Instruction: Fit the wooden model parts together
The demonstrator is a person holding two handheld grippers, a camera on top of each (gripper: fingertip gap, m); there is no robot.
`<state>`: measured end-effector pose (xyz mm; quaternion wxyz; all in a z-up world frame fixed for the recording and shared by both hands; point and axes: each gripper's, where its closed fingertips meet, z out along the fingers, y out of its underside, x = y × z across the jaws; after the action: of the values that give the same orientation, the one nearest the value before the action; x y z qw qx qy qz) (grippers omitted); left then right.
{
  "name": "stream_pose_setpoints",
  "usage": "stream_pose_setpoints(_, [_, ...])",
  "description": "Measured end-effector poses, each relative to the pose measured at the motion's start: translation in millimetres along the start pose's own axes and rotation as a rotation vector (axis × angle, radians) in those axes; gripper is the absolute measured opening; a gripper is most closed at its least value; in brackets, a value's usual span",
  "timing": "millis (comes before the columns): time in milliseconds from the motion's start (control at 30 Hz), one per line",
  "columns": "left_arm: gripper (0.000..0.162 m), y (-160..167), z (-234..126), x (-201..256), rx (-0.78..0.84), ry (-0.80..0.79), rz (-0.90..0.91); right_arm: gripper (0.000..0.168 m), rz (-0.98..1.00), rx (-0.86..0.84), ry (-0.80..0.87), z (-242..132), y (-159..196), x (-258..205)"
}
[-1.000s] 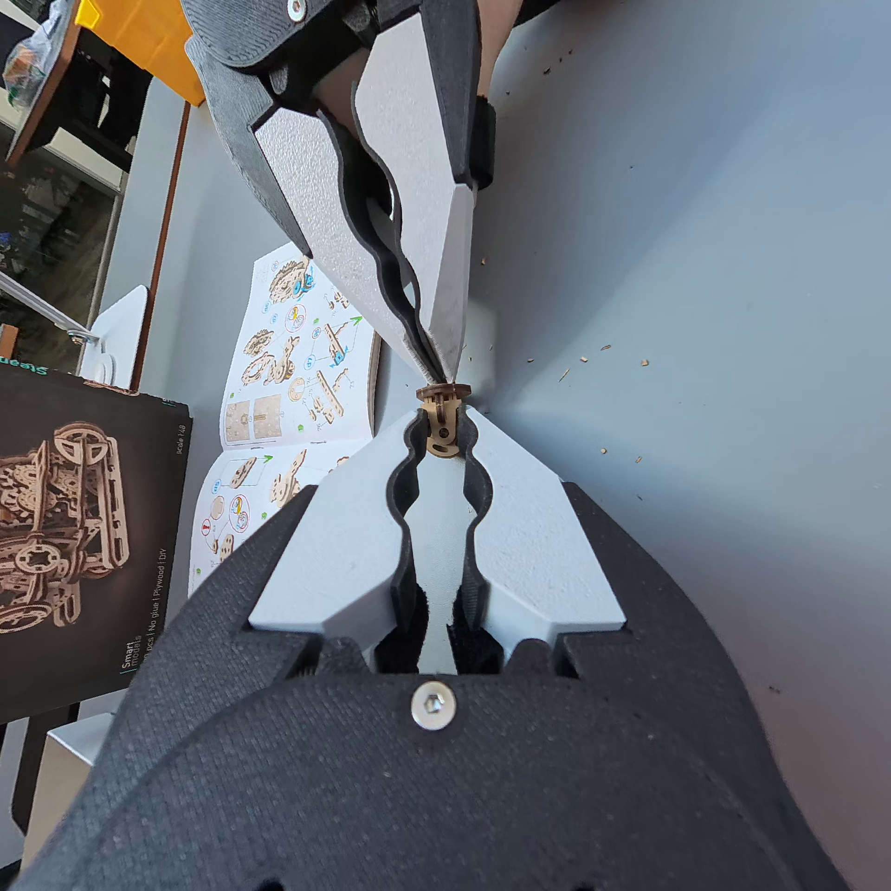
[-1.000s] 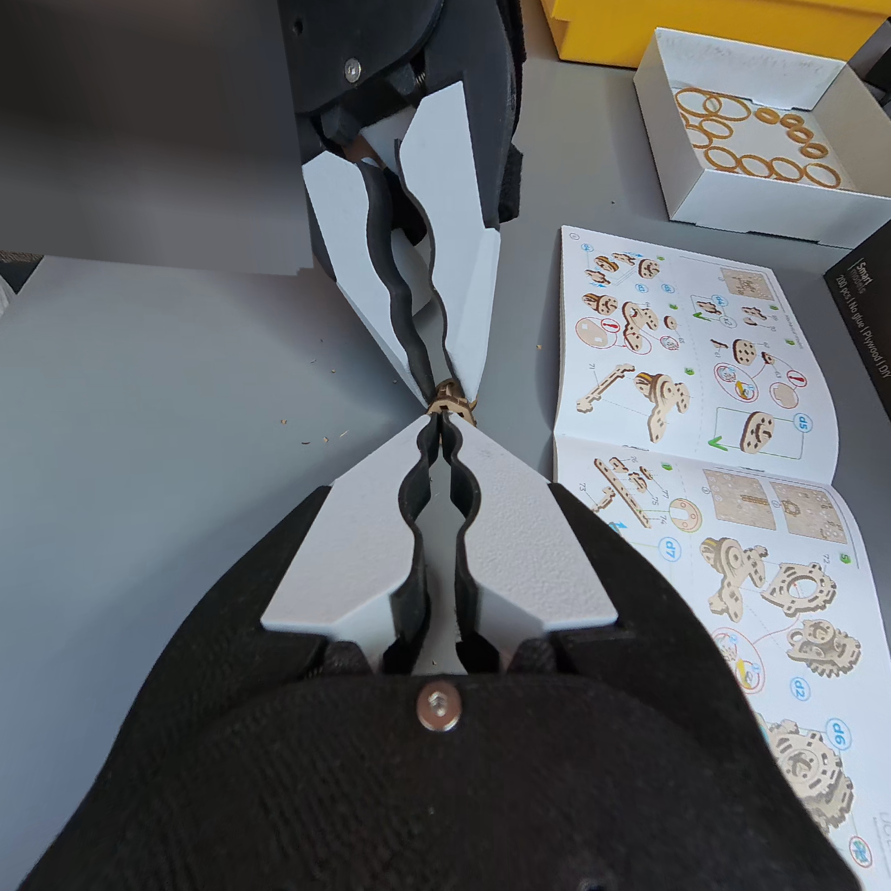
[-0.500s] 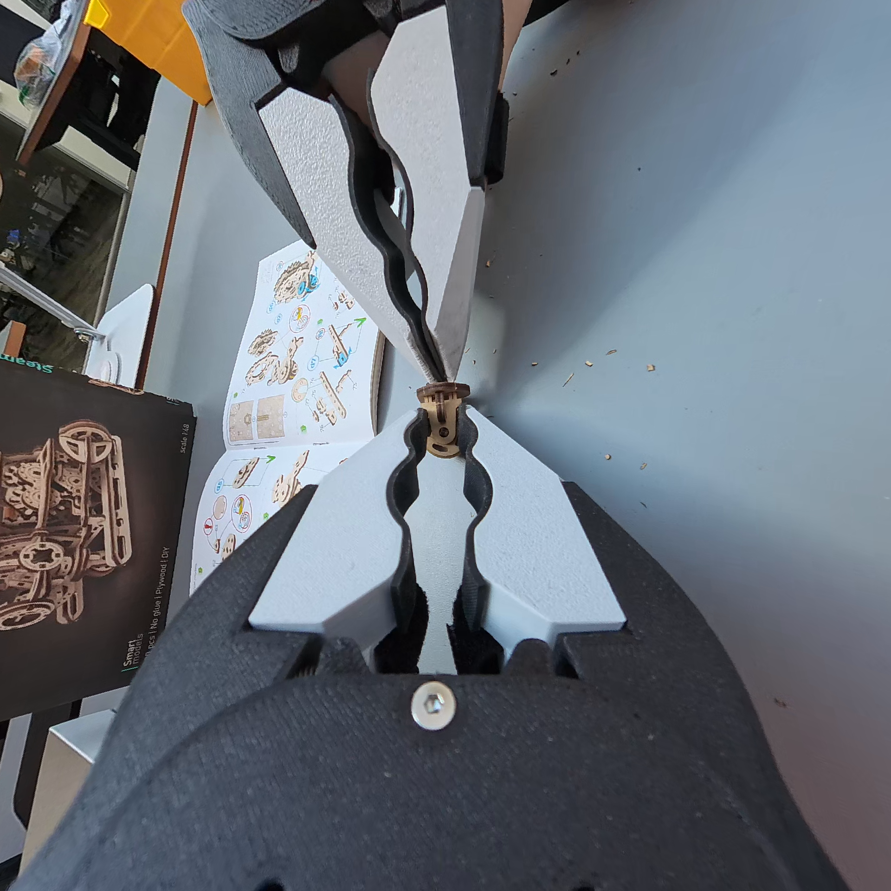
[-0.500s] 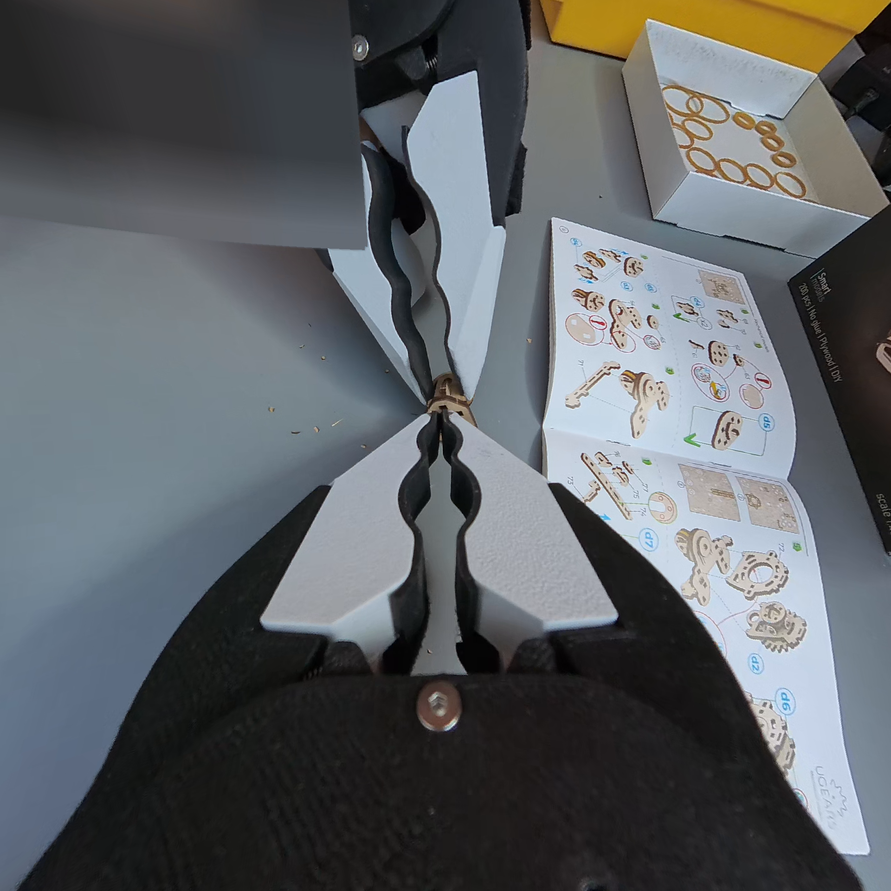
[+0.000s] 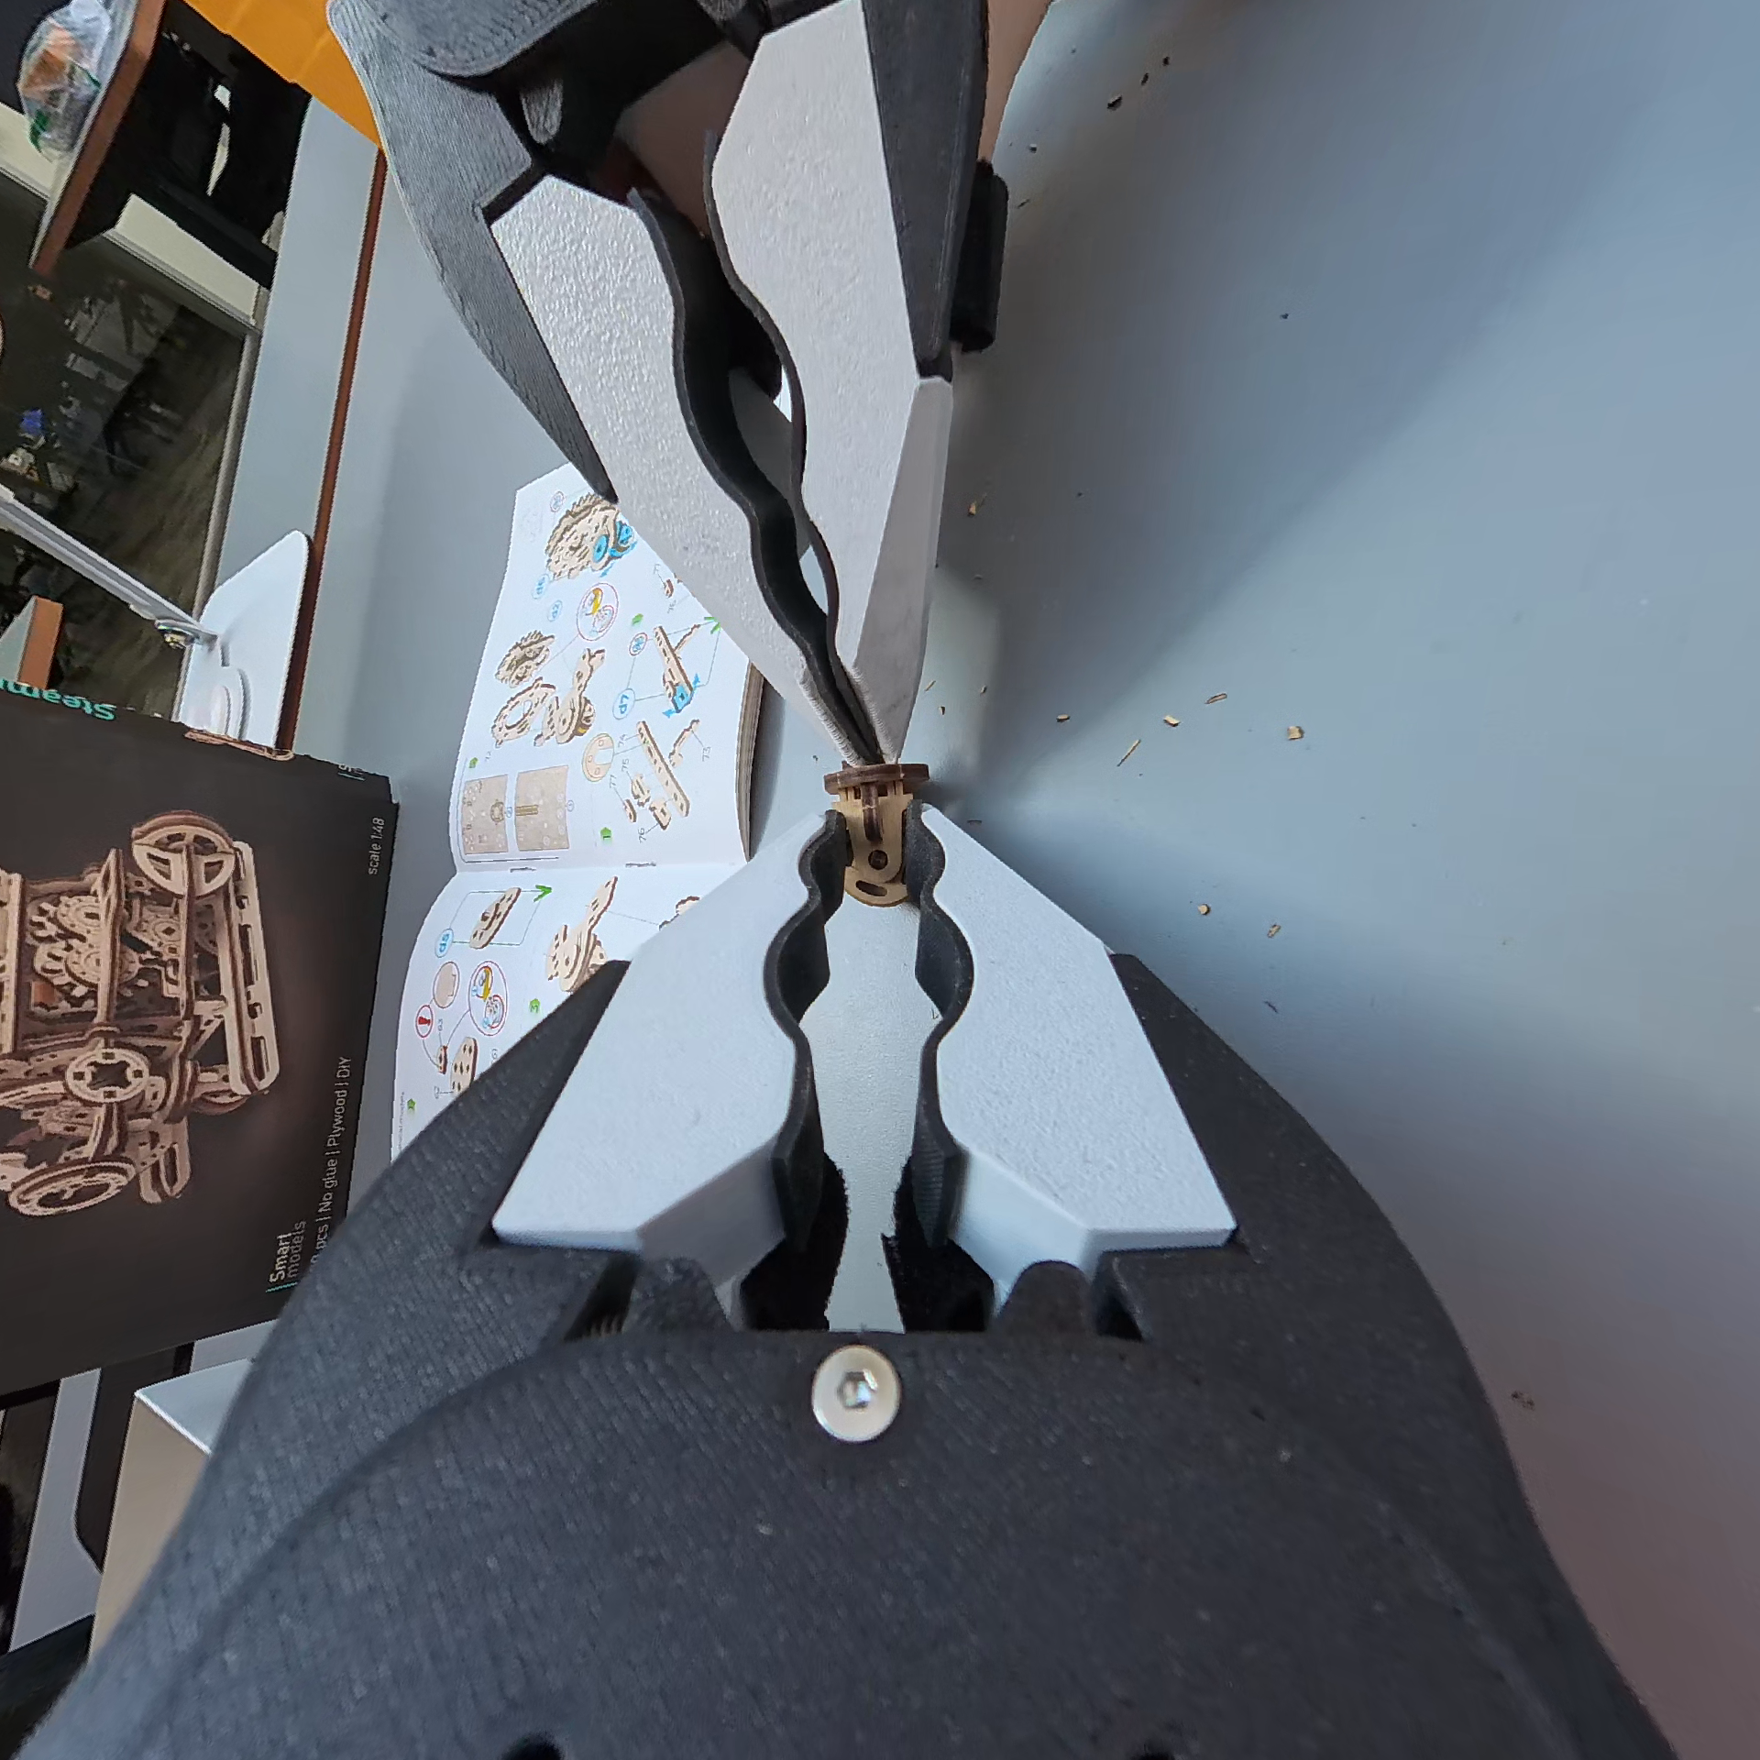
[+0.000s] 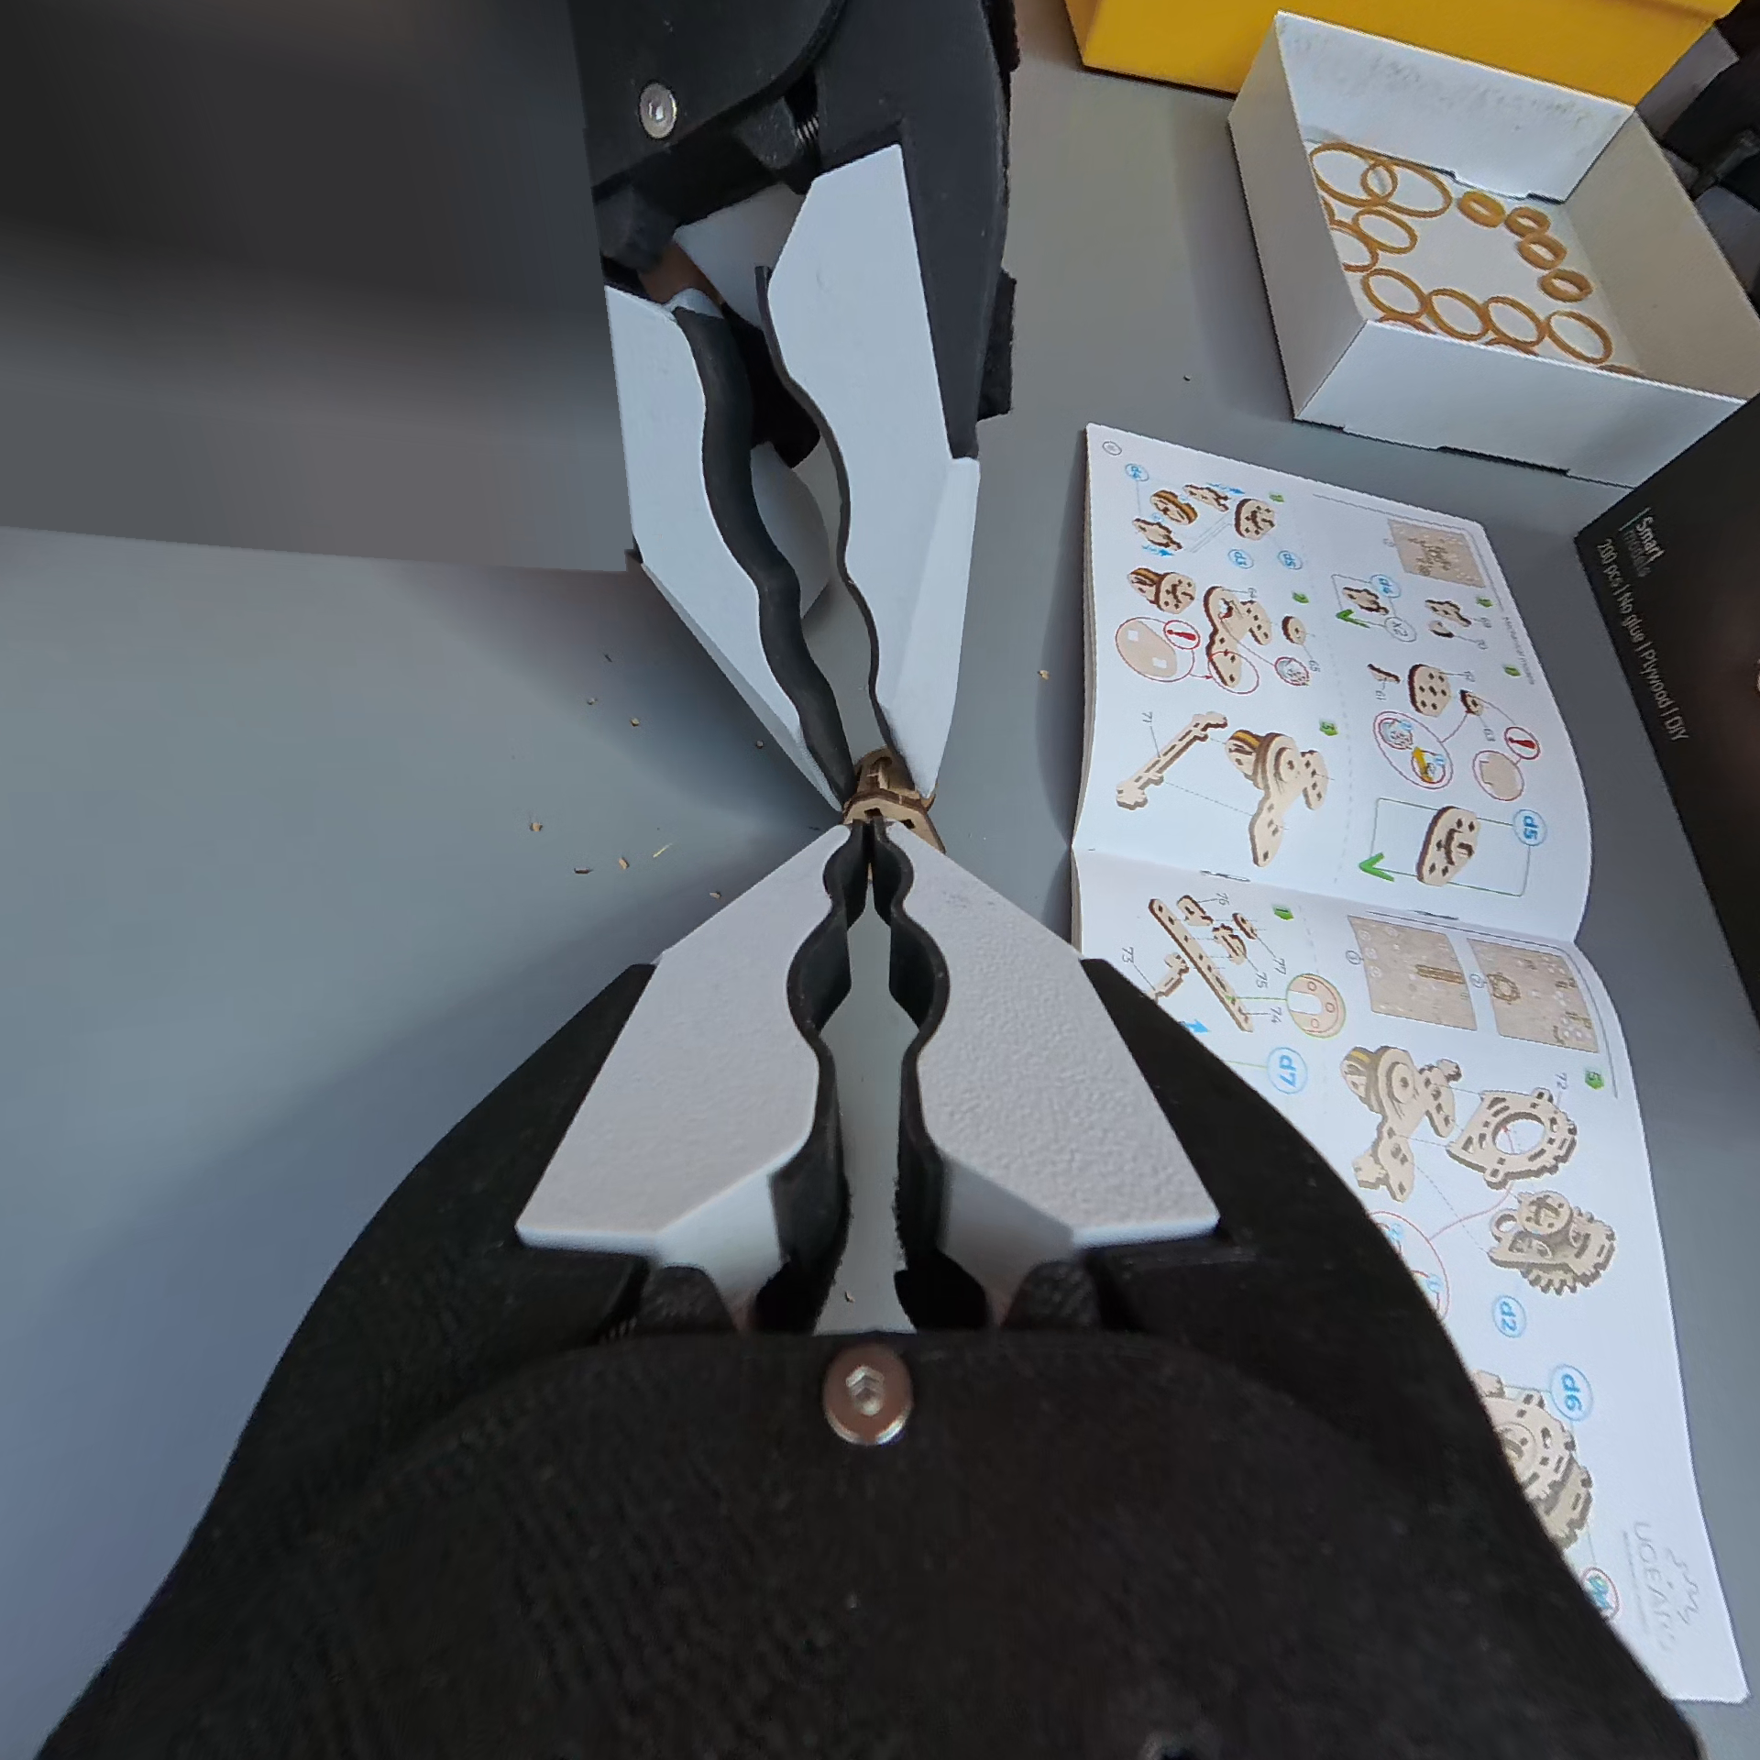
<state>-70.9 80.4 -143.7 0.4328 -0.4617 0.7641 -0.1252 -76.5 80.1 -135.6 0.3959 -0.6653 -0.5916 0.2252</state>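
The left tongs [image 5: 876, 838] reach forward over the grey bench [image 5: 1381, 571], their tips pinched on a small rounded wooden piece [image 5: 876, 862] that stands upright between the black pads. The right tongs [image 6: 869, 833] come from the opposite side, tip to tip with the left ones, nearly closed on a flat wooden disc [image 5: 874, 773] that sits across the top of the rounded piece. Both pieces are held above the bench, touching each other. Wood crumbs [image 5: 1171, 721] are scattered on the bench nearby. An open instruction booklet [image 6: 1333, 762] lies beside the tongs, with a black box [image 5: 162, 1000] and a white tray of wooden rings [image 6: 1429, 238] farther out.
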Motion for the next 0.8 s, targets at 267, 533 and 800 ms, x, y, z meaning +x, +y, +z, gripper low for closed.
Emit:
stream_pose_setpoints(267, [0.01,0.5,0.0,-0.4,-0.017,-0.009,-0.005,0.0,0.03,-0.007,0.004,1.1,-1.1,0.7])
stream_pose_setpoints(533, [0.01,1.4,0.3,-1.4,-0.023,-0.007,-0.032,0.0,0.056,0.002,0.034,1.6,-1.7,2.2])
stream_pose_setpoints(800, [0.011,1.6,1.6,-2.1,0.021,-0.004,-0.023,0.0,0.001,-0.024,0.052,-0.3,2.6,2.3])
